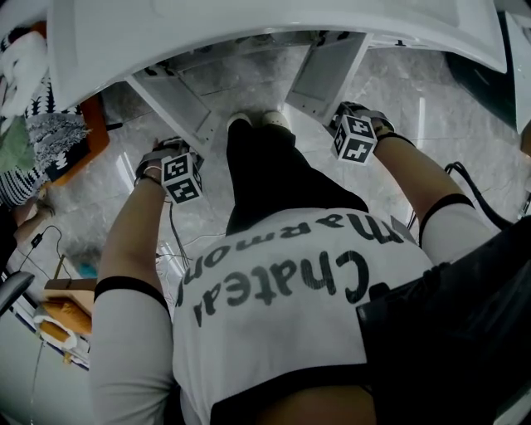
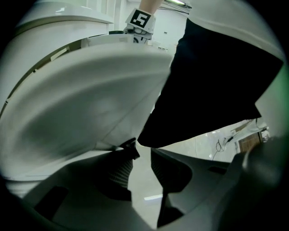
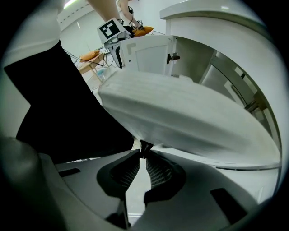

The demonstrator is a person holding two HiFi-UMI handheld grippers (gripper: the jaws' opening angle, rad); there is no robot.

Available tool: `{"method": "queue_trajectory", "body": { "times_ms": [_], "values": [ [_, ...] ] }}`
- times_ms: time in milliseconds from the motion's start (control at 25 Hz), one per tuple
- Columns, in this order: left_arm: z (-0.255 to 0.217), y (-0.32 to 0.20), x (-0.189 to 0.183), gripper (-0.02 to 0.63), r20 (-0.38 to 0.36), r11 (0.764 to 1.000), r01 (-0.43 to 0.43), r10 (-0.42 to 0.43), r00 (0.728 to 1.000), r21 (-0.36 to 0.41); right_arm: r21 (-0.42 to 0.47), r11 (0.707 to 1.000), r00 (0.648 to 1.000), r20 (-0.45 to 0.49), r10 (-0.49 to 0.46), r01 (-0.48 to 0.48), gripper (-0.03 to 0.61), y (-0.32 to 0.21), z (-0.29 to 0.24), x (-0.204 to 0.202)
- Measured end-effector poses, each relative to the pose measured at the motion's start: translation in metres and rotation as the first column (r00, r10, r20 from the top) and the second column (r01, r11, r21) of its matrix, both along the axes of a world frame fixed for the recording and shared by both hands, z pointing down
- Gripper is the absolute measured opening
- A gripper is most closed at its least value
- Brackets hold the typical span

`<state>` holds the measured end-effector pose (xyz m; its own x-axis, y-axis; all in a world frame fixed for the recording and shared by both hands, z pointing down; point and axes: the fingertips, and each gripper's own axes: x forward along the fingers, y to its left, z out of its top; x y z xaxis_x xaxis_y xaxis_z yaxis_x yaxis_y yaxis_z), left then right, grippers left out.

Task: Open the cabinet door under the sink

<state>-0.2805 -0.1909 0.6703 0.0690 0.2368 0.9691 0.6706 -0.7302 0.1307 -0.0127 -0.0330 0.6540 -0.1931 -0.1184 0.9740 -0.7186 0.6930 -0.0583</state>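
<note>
Head view: person stands bent over at a white sink counter (image 1: 274,21) and looks straight down. White printed shirt (image 1: 282,315), black trousers (image 1: 274,174), white shoes (image 1: 257,121) on a marbled floor (image 1: 431,108). Under the counter, 2 doors stand swung out toward the person: left cabinet door (image 1: 170,104) and right cabinet door (image 1: 328,73), 1 on each side of the shoes. Left gripper (image 1: 176,173) points down beside the left door's outer edge. Right gripper (image 1: 357,133) points down beside the right door's outer edge. Jaws not readable from here.

Left gripper view: left cabinet door (image 2: 90,90) fills the left half, very close. Left gripper (image 2: 142,155) has its jaws apart, bare floor showing in the gap. A small dark left knob (image 2: 131,146) sits at the door's lower edge, right at the tip of 1 jaw; the other jaw is clear of it. Black trouser leg on the right. The right gripper's marker cube (image 2: 140,19) shows at top.

Right gripper view: right cabinet door (image 3: 180,117) spans the frame just above the jaws. Right gripper (image 3: 144,155) has its tips drawn almost together, pinching a small dark right knob (image 3: 144,147) at the door's edge. Behind, the left cabinet door (image 3: 149,54) stands open, hinge (image 3: 173,57) visible, with the left gripper's cube (image 3: 110,29) beside it.
</note>
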Motion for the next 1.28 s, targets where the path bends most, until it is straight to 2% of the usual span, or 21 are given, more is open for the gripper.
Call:
{"method": "queue_trajectory", "body": {
  "times_ms": [360, 560, 840, 1000, 1160, 1280],
  "values": [
    [-0.001, -0.008, -0.026, 0.104, 0.052, 0.999, -0.009, 0.008, 0.999, 0.032, -0.029, 0.998, 0.997, -0.052, -0.062, 0.060, 0.037, 0.032, 0.003, 0.018],
    [0.005, -0.018, -0.047, 0.105, 0.095, 0.997, -0.060, 0.055, 0.994, 0.052, -0.048, 0.996, 0.993, -0.083, -0.082, 0.078, 0.037, 0.050, 0.008, 0.033],
    [0.001, -0.030, -0.071, 0.106, 0.111, 0.988, -0.137, 0.128, 0.986, 0.072, -0.070, 0.991, 0.983, -0.137, -0.120, 0.112, 0.037, 0.072, 0.003, 0.054],
    [0.001, -0.038, -0.081, 0.112, 0.124, 0.986, -0.152, 0.142, 0.982, 0.074, -0.074, 0.991, 0.978, -0.169, -0.120, 0.109, 0.037, 0.082, 0.002, 0.068],
    [-0.003, -0.041, -0.085, 0.112, 0.132, 0.985, -0.154, 0.143, 0.981, 0.073, -0.076, 0.990, 0.969, -0.211, -0.130, 0.116, 0.038, 0.093, 0.007, 0.085],
    [0.001, -0.047, -0.090, 0.110, 0.129, 0.988, -0.110, 0.096, 0.987, 0.108, -0.083, 0.988, 0.965, -0.219, -0.143, 0.127, 0.038, 0.098, 0.005, 0.093]
  ]
}}
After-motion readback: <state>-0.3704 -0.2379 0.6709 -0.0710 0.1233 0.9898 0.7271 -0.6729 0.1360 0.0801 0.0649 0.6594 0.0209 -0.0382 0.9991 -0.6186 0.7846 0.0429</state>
